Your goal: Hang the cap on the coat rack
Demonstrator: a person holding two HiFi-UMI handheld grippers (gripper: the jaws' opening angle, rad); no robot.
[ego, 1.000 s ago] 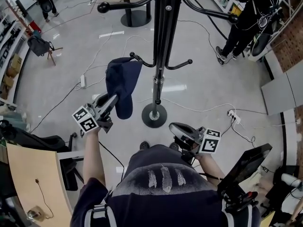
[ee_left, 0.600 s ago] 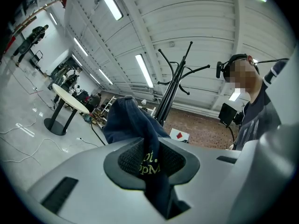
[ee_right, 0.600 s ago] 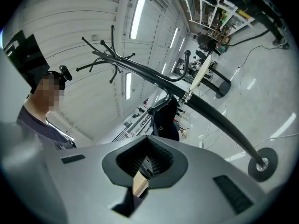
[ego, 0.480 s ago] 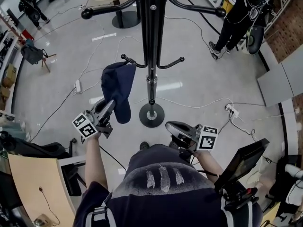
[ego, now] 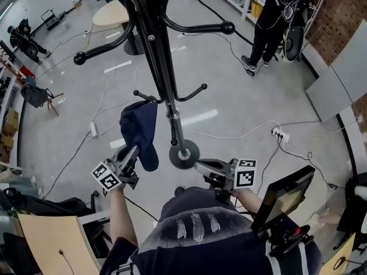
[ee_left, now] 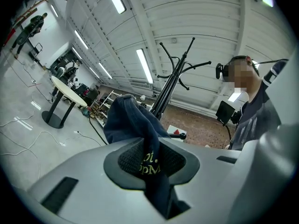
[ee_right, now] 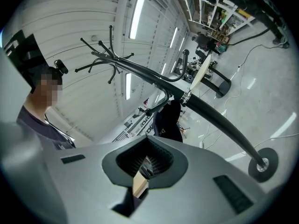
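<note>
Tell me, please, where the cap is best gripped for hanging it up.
Grip the cap by its lower edge, from below on the near side, as the left gripper does: the fabric hangs limp, leaving the crown up by the rack's lower hook.

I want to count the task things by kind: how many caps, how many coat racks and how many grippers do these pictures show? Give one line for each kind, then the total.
cap: 1
coat rack: 1
grippers: 2, the left gripper shut on the cap and the right gripper with nothing in it
Total: 4
</note>
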